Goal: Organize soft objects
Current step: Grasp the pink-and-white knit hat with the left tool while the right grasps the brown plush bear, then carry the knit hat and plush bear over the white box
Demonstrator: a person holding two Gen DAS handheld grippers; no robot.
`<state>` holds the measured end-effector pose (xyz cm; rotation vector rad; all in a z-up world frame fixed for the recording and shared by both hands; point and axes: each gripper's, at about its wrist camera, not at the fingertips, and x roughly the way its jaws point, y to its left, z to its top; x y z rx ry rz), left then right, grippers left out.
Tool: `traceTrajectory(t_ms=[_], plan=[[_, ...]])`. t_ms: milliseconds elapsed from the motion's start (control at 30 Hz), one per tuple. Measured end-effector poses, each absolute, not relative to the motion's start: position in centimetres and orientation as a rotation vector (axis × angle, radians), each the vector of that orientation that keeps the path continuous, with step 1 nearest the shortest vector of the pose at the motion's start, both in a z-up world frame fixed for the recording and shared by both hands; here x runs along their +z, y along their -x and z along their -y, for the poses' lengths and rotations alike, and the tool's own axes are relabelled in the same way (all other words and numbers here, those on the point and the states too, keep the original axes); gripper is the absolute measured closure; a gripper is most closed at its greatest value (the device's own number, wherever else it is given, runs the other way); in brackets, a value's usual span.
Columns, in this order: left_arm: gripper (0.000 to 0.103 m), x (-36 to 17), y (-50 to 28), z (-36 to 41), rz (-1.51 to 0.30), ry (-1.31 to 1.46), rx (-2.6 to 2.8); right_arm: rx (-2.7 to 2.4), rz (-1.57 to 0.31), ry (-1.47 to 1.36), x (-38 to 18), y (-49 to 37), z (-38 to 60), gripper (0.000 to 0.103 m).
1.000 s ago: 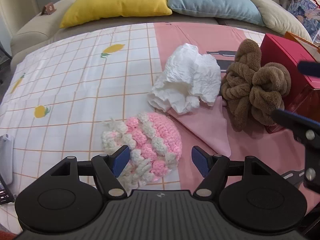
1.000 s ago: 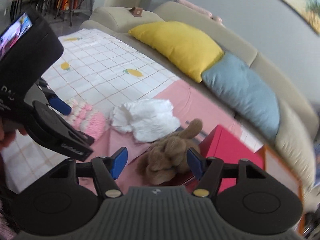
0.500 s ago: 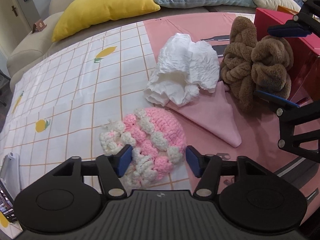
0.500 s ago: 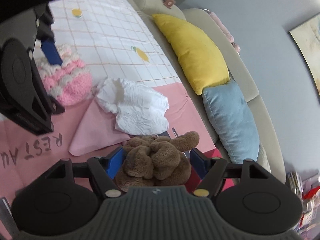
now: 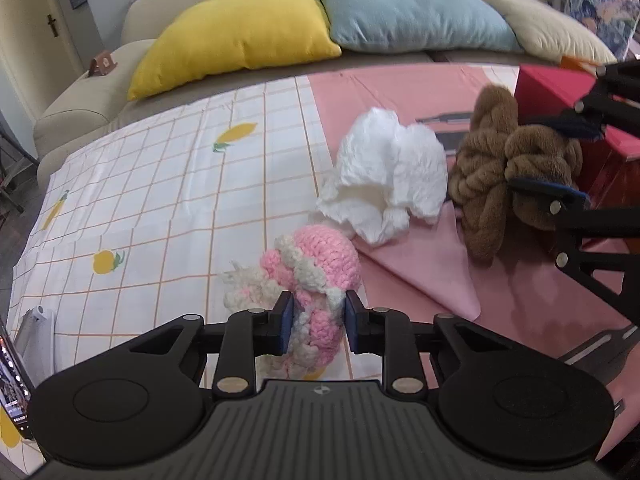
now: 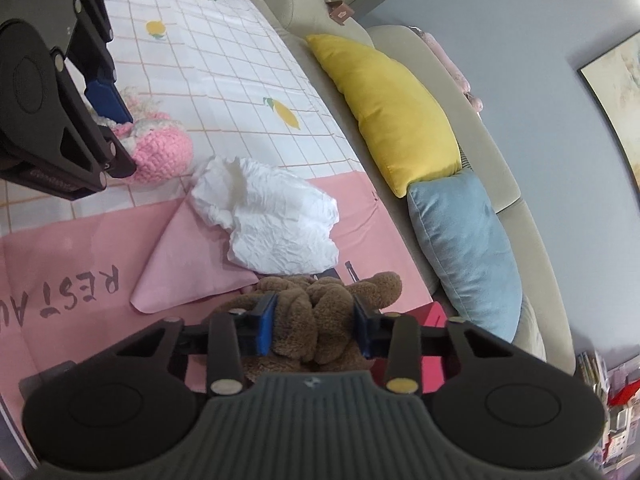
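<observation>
Left gripper (image 5: 314, 322) is pinched onto the near end of the pink-and-white crochet hat (image 5: 308, 276), whose long axis runs away toward the white crumpled cloth (image 5: 384, 176). Right gripper (image 6: 313, 326) squeezes the brown plush toy (image 6: 316, 320) beside the red box (image 5: 560, 92).

The pink-and-cream hat (image 5: 316, 268) is chunky crochet yarn, rough and knobbly. The white bundle (image 5: 384, 184) looks like thin crinkled fabric or paper, matt; which one is unclear. The brown plush (image 5: 492, 172) is thick, fuzzy pile twisted into ropes. The checked cloth (image 5: 160, 184) is smooth, flat-woven and matt, as is the pink cloth (image 5: 424, 268) beside it. The red box (image 5: 556, 92) has a smooth, slightly glossy face. The left gripper (image 5: 315, 322) and right gripper (image 6: 313, 322) are matt black plastic with ribbed housings, metal screw heads and smooth blue pads (image 5: 287, 320). The yellow cushion (image 5: 240, 36) and blue cushion (image 5: 408, 16) are soft matt fabric.
</observation>
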<state>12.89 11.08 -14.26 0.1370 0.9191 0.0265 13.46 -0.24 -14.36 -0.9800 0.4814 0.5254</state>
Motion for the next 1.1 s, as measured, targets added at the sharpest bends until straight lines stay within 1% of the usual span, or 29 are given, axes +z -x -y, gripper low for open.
traceTrajectory(t_ms=[200, 467, 833, 1100], plan=[[0.075, -10.4, -11.3, -10.4, -0.820, -0.097, 0.017, 0.521, -0.435, 0.926, -11.8, -11.8, 1.1, 0.072], [0.075, -6.6, -9.8, -8.5, -0.736, -0.083, -0.012, 0.491, -0.377, 0.834, -8.2, -9.7, 2.7, 0.073], [0.075, -3.3, -8.8, -5.8, -0.662, -0.122, -0.058, 0.413, -0.288, 0.736, -4.0, -7.7, 6.1, 0.072], [0.075, -1.0, -9.2, -2.2, -0.609, -0.158, -0.153, 0.325, -0.287, 0.593, -1.8, -8.2, 10.5, 0.072]])
